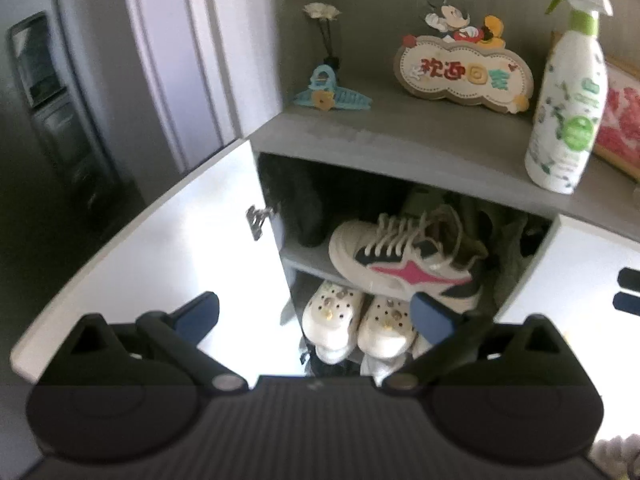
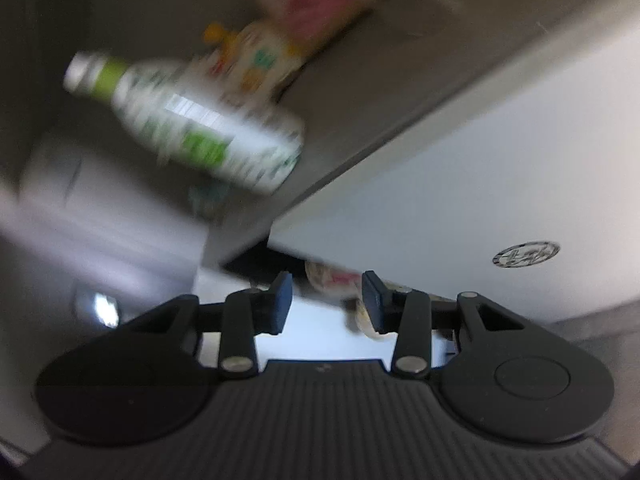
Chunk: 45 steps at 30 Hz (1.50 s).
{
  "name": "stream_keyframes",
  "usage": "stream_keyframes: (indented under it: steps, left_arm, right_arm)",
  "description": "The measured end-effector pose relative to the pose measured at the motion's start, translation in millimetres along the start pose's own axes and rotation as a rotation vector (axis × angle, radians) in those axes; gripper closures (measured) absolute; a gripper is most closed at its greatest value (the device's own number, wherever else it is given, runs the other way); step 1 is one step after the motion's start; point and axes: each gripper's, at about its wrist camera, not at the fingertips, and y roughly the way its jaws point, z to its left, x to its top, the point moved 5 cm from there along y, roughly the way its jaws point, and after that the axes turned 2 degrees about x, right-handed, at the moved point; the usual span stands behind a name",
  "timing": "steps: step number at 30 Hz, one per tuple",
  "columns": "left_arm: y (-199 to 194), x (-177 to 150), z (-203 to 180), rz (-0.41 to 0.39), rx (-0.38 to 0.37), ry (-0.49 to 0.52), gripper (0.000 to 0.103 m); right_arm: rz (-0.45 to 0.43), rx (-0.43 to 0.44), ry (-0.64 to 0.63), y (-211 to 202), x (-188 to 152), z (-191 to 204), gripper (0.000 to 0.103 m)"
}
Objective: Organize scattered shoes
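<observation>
Left gripper [image 1: 314,314]: level, jaws wide apart, empty, facing the open shoe cabinet [image 1: 400,140] and sneaker [image 1: 400,264]. Right gripper [image 2: 326,304]: tilted, jaws apart, empty, before the white door [image 2: 480,200].

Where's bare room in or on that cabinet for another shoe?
On the cabinet top: the bare strip between hair clip and spray bottle, in front of the welcome sign. Inside it is crowded: sneaker fills the upper shelf, white clogs the lower.
</observation>
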Motion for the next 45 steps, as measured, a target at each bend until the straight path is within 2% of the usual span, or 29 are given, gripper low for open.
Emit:
stream_keyframes:
  steps: [6, 10, 13, 15, 18, 20, 24, 28, 31, 33, 35, 39, 42, 45]
  left_arm:
    - [-36, -43, -15, -0.038, 0.062, -0.036, 0.0]
    - [-71, -81, -26, -0.027, 0.044, -0.131, 0.0]
    - [-101, -112, -35, 0.015, 0.148, -0.127, 0.0]
    - [-127, -137, -42, 0.017, 0.173, -0.142, 0.0]
    - [-153, -169, -51, 0.062, 0.171, -0.19, 0.0]
    - [-168, -183, -54, 0.074, 0.202, -0.219, 0.0]
    - [-217, -220, -70, 0.075, 0.298, -0.358, 0.0]
    - [-259, -259, -99, 0.101, 0.414, -0.479, 0.0]
    - [-297, -285, -126, 0.158, 0.496, -0.483, 0.001]
    - [-324, -299, -138, 0.156, 0.52, -0.474, 0.0]
    - [-362, -322, -153, 0.148, 0.544, -0.464, 0.0]
    - [-407, -364, -167, 0.145, 0.563, -0.509, 0.0]
    - [-432, -393, -171, 0.139, 0.547, -0.535, 0.0]
    - [-461, -433, -167, 0.133, 0.516, -0.493, 0.0]
  right_arm:
    - [0.102, 0.01, -0.126, -43, -34, 26, 0.06]
    - [0.172, 0.006, -0.264, -87, -60, 52, 0.06]
    - [0.241, 0.006, -0.375, -117, -74, 66, 0.06]
    - [0.305, 0.041, -0.447, -135, -84, 73, 0.06]
    - [0.411, 0.05, -0.556, -153, -98, 66, 0.06]
    - [0.45, 0.073, -0.561, -163, -98, 60, 0.06]
    - [0.511, 0.124, -0.63, -183, -92, 46, 0.06]
    - [0.563, 0.211, -0.71, -206, -81, 35, 0.06]
    - [0.631, 0.269, -0.839, -224, -84, 20, 0.06]
    - [0.703, 0.279, -0.92, -242, -90, 5, 0.06]
    - [0.731, 0.283, -0.938, -257, -95, -1, 0.06]
    - [0.764, 0.29, -0.942, -291, -114, -10, 0.06]
    - [0.749, 0.288, -0.951, -320, -142, -11, 0.06]
    - [0.717, 0.262, -0.962, -344, -171, -14, 0.06]
